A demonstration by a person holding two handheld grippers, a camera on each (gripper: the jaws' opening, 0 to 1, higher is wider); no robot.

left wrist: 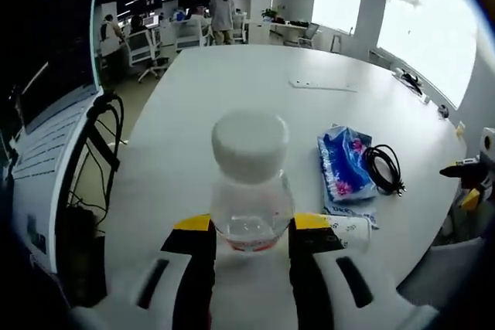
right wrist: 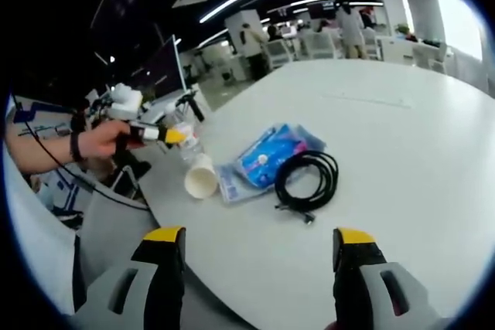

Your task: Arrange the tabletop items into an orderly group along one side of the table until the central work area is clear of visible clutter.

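A: Left gripper view first. What are you holding?

B: Your left gripper (left wrist: 251, 229) is clamped on a clear plastic bottle (left wrist: 250, 183) with a white cap (left wrist: 250, 144). Both yellow-tipped jaws press its lower sides, bottle upright, a bit of liquid at the bottom. It sits at the near edge of the white table (left wrist: 232, 90).

A: What else is in that view?

B: Blue tissue pack (left wrist: 344, 164) to the right of the bottle, black coiled cable (left wrist: 384, 168) just beside the pack on its far side. A white paper cup (left wrist: 349, 229) lies on its side right by your right-hand jaw. A flat white strip (left wrist: 323, 84) sits further up the table, well apart from the rest. Your right gripper (left wrist: 468, 169) pokes in at the right edge.

A: Right gripper view?

B: Your right gripper (right wrist: 254, 245) is spread wide, nothing between the jaws, hovering over bare table (right wrist: 402, 137). Ahead of it: the cable (right wrist: 307, 177), touching or overlapping the tissue pack (right wrist: 267, 156). The paper cup (right wrist: 201, 179) lies on its side, mouth towards you, just left of the pack.

A: Bottle from that side?

B: Bottle (right wrist: 186, 141) is at the table's left edge, held by the left gripper (right wrist: 172, 135) in your hand (right wrist: 100, 141). Too small there to read the grip detail

A: Clutter position?

B: Cup, pack, cable and bottle are bunched near one edge; the centre of the table is mostly bare
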